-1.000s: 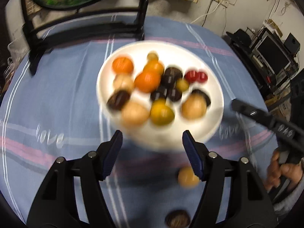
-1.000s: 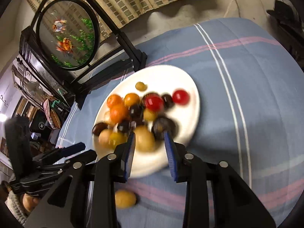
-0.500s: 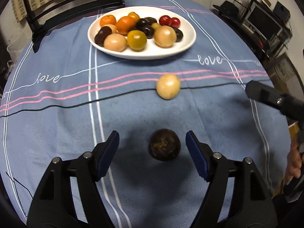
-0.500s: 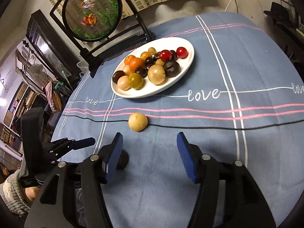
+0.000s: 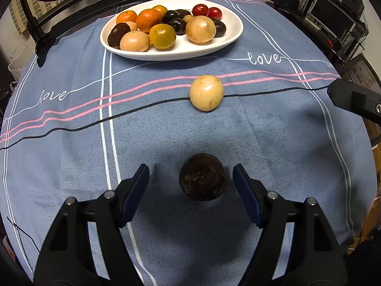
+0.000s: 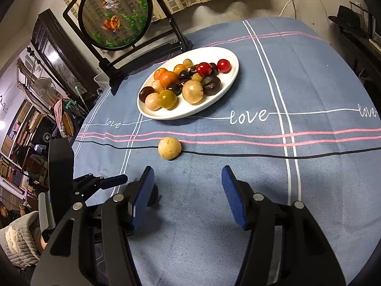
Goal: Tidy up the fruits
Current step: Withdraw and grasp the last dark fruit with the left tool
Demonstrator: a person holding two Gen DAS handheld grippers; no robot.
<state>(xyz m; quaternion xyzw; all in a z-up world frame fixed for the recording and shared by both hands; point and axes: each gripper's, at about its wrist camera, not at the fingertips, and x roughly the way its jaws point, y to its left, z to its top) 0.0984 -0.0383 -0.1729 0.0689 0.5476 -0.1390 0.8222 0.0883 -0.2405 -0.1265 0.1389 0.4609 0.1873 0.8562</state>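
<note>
A dark brown round fruit (image 5: 202, 176) lies on the blue tablecloth between the fingers of my left gripper (image 5: 190, 170). That gripper is open, with a gap on each side of the fruit. A pale yellow fruit (image 5: 206, 93) rests farther out on the black stripe. Beyond it, a white oval plate (image 5: 181, 53) holds several oranges, dark fruits, pale fruits and red ones. My right gripper (image 6: 188, 176) is open and empty, hovering short of the pale yellow fruit (image 6: 169, 147). Its left finger hides most of the dark fruit (image 6: 154, 194).
A round fish-painting screen (image 6: 114, 14) on a black stand sits behind the plate (image 6: 190, 114). A person's sleeve (image 6: 16, 238) shows at the lower left. Shelves and electronics (image 5: 333, 16) stand beyond the table's right edge.
Both grippers pulled back from the plate toward the near side of the table. The right jaws widened. The left gripper came down around the dark fruit and has held still since.
</note>
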